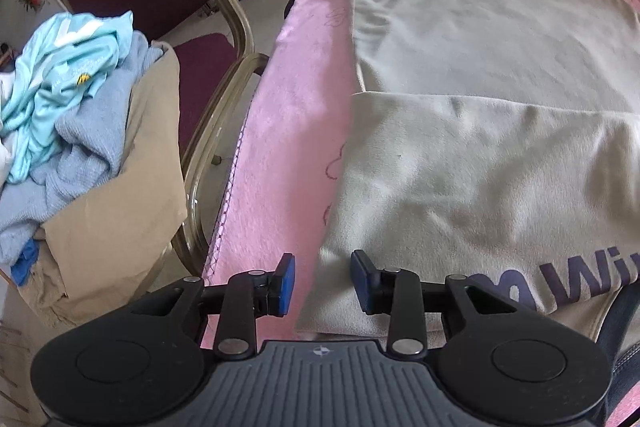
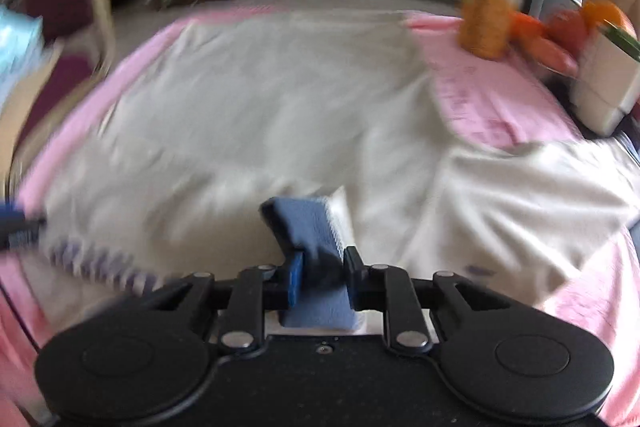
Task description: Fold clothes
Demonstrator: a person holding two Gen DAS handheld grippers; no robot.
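A cream garment [image 1: 480, 155], partly folded, is spread on a surface covered by a pink blanket [image 1: 280, 131]. It is seen directly ahead of the left hand-held gripper [image 1: 322, 277], whose blue-padded jaws are parted and empty above the garment's near left edge. The folded flap runs crosswise in front of this hand-held gripper, with purple lettering [image 1: 580, 283] off to its right. The right hand-held gripper [image 2: 320, 277] is closed on a blue cuff or hem [image 2: 308, 227] of the same garment, which is lifted; that view is blurred. The garment's long axis is judged to stretch away from both hand-held grippers. A pile of blue and tan clothes [image 1: 72, 131] lies on a chair [image 1: 208, 39] to the left
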